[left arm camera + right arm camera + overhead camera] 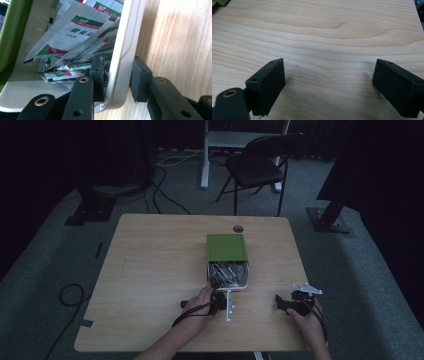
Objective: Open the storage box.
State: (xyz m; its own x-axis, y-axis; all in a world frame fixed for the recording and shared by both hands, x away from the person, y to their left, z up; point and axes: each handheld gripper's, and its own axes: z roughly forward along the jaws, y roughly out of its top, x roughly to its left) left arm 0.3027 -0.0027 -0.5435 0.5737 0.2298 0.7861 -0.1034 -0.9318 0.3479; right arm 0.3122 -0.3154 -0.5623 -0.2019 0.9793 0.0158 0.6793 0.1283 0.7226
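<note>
Glossy plastic tray point(123, 50), wood-grain table point(317, 32)

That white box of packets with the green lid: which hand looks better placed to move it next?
The left. Its gripper is already shut on the white box's rim, one jaw inside, one outside. The right gripper is open over bare table, away from the box.

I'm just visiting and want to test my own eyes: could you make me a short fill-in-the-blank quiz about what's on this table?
1. The left gripper is shut on the white rim of the ____.
2. The drawer slides out of a box coloured ____.
3. The drawer is full of small paper ____.
4. The right gripper stands over the bare table with its jaws ____.

Missing words: drawer; green; sachets; open
</note>
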